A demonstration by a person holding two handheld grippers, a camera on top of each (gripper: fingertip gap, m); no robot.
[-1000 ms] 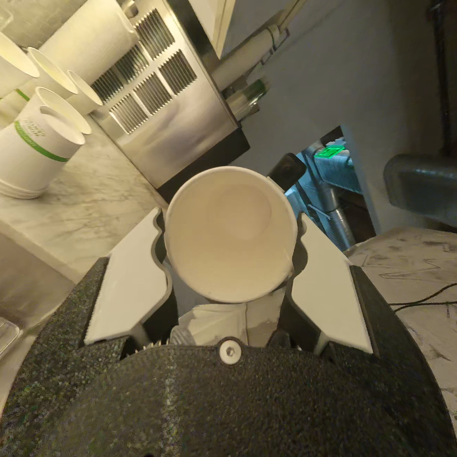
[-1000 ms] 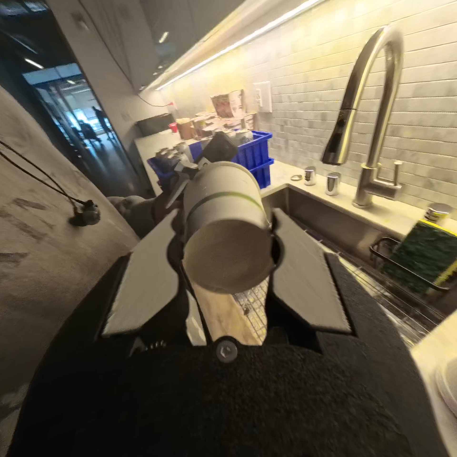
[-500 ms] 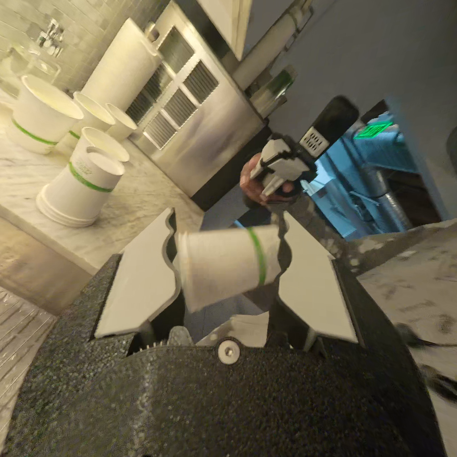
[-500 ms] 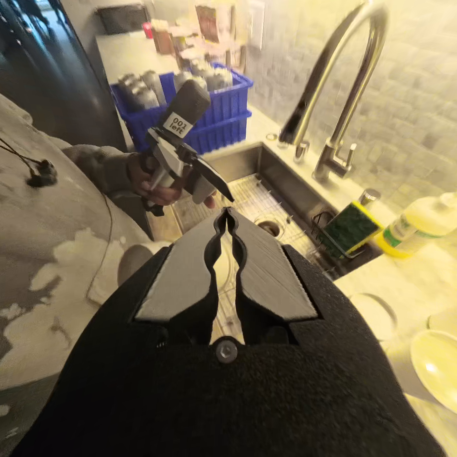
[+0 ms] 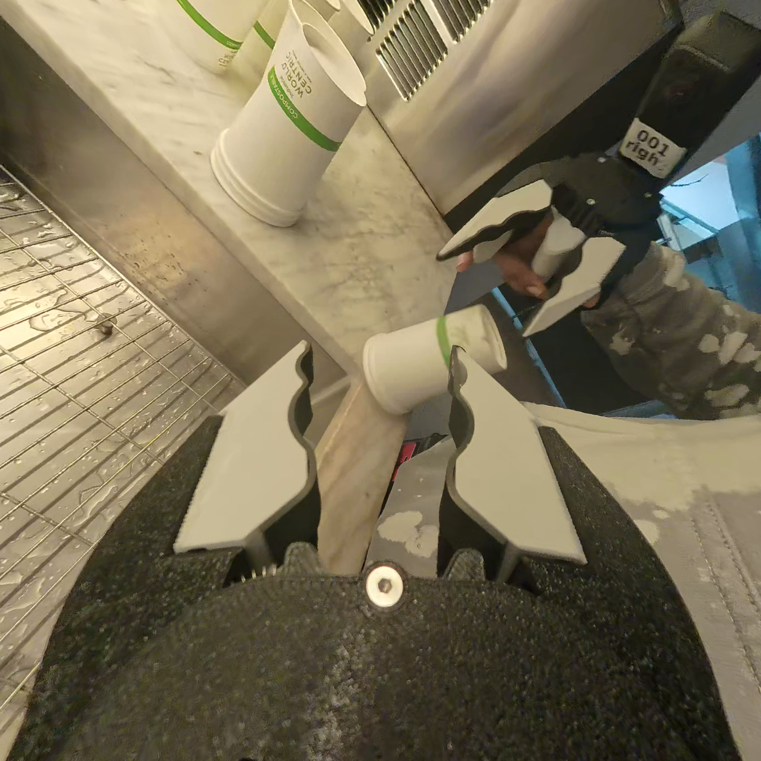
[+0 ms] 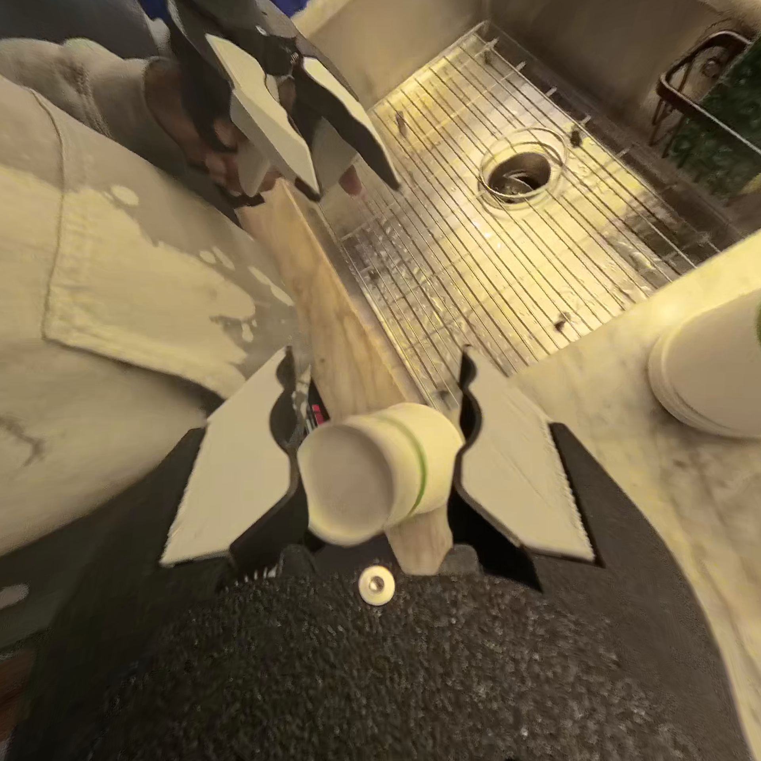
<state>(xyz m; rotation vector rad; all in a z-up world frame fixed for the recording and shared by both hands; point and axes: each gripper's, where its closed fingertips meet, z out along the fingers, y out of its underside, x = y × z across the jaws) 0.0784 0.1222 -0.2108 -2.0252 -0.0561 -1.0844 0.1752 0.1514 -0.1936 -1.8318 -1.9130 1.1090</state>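
Observation:
A white paper cup with a green band [image 5: 412,370] hangs tilted in the air over the counter's front edge, between my two grippers. My left gripper [image 5: 379,354] is open. Its right fingertip [image 5: 455,362] overlaps the cup, and its left pad stands clear of it. My right gripper [image 5: 486,294] is open, with nothing between its fingers, just beyond the cup's far end. In the right wrist view the cup [image 6: 370,473] shows blurred, low between my right gripper's [image 6: 375,350] spread fingers. The left gripper [image 6: 354,189] is beyond it, holding nothing.
A steel sink with a wet wire grid [image 5: 61,329] and a drain [image 6: 519,173] lies below. A stack of white cups [image 5: 280,136] stands on the marble counter [image 5: 370,247], beside a vented steel machine [image 5: 473,82]. A person's light sleeve [image 6: 103,247] is at the left.
A second ago my right gripper held the cup. It then let go and shut on air, and has since opened. The cup lay crosswise between my left fingers and has slipped out.

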